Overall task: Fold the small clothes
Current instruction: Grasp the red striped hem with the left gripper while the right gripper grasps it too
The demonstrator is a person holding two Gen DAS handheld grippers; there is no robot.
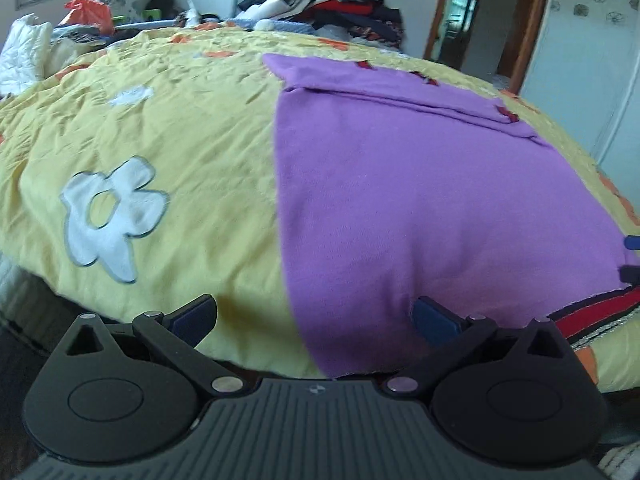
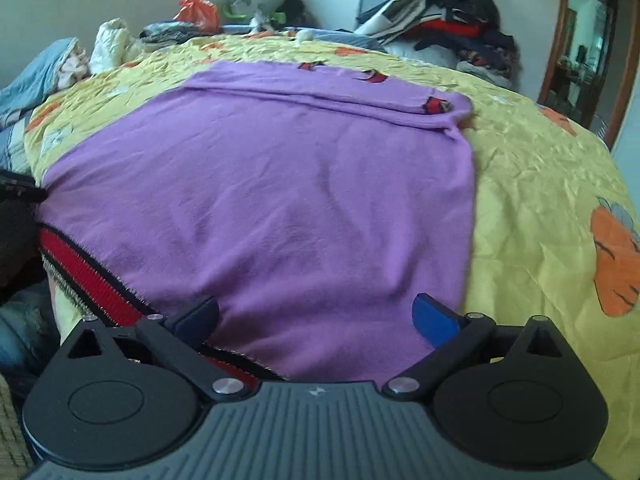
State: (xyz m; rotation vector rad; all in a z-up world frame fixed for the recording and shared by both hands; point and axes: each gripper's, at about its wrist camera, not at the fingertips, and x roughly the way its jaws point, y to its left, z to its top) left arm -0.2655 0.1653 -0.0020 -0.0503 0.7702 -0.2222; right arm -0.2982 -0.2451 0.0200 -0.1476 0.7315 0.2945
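Note:
A purple knit sweater lies flat on the yellow bedspread, its sleeves folded across the far end. Its red and dark striped hem runs along the near edge. My left gripper stands open over the sweater's near left corner, one finger above the bedspread and the other above purple cloth. My right gripper is open wide over the near right part of the sweater, nothing between its pads. The tips of the right gripper's fingers show at the right edge of the left wrist view.
A heap of dark and red clothes is piled at the far end of the bed. An orange bag and white and blue bedding lie at the far left. A doorway with a wooden frame stands on the right.

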